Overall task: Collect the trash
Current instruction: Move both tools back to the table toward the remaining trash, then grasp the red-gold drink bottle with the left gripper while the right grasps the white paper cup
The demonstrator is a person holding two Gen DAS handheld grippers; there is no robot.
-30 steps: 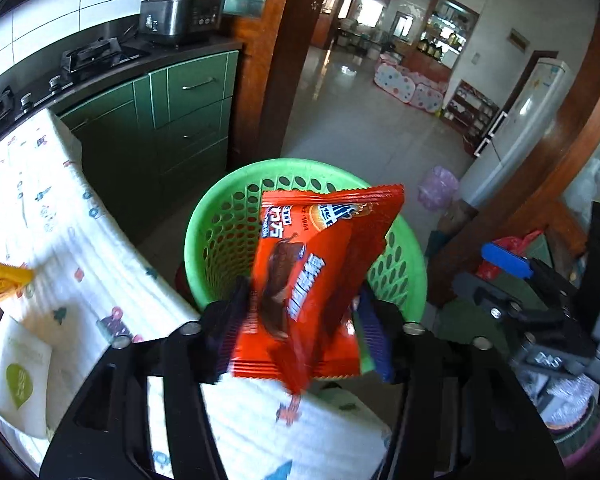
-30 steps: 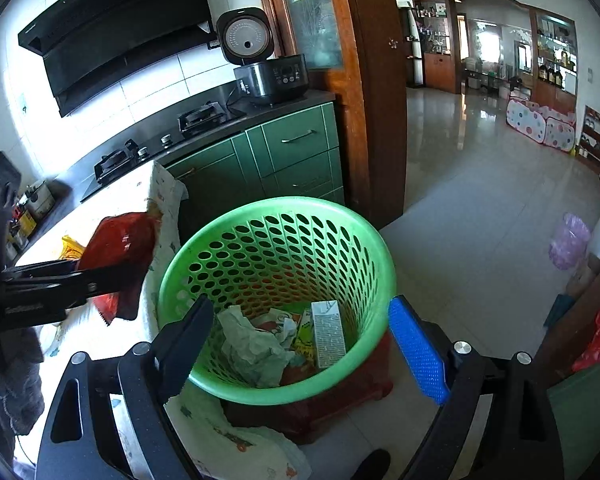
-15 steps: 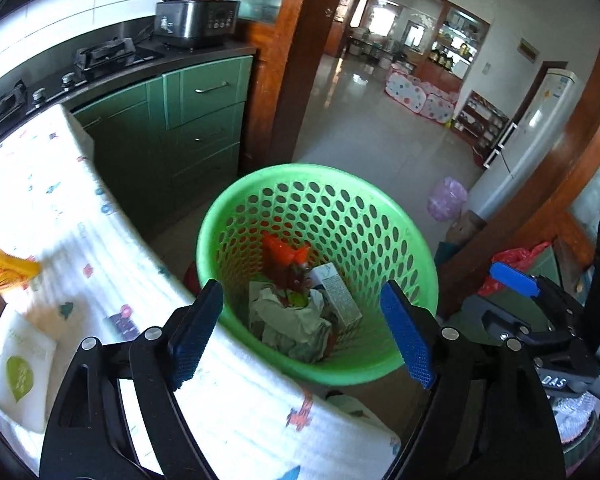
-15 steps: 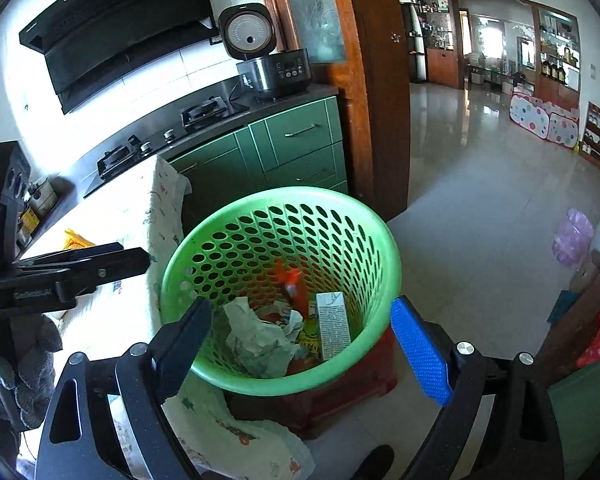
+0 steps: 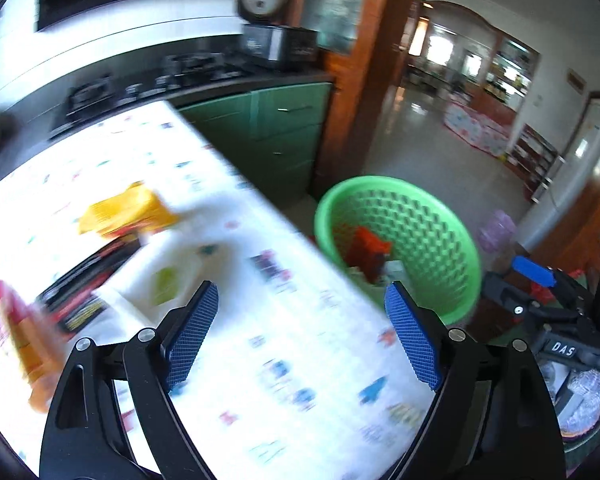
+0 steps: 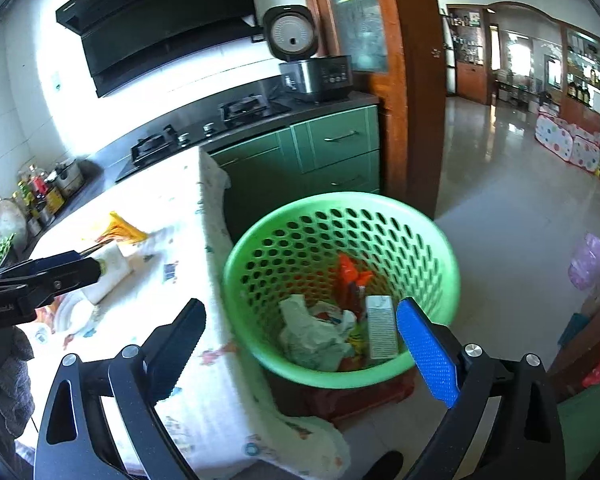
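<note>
Only the right wrist view shows the carton [image 6: 381,327] inside the basket [image 6: 440,264]. The red wrapper [image 6: 350,280], earlier clamped by the left gripper [image 5: 305,334], now lies ahead of the right gripper [image 6: 300,340]; both grippers' jaws are opening, empty.

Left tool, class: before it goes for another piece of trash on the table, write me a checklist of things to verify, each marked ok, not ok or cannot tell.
1. Left tool empty: ok, jaws opening with nothing between them.
2. Right tool empty: ok, jaws opening with nothing between them.
3. Red wrapper inside the green basket: ok, it lies among the paper and the carton.
4. Trash left on the table: ok, a yellow packet and a white packet lie on the cloth.
5. Sharp view of the next target: not ok, the left wrist view is blurred.
6. Which packet is easiest to grasp: cannot tell.
</note>
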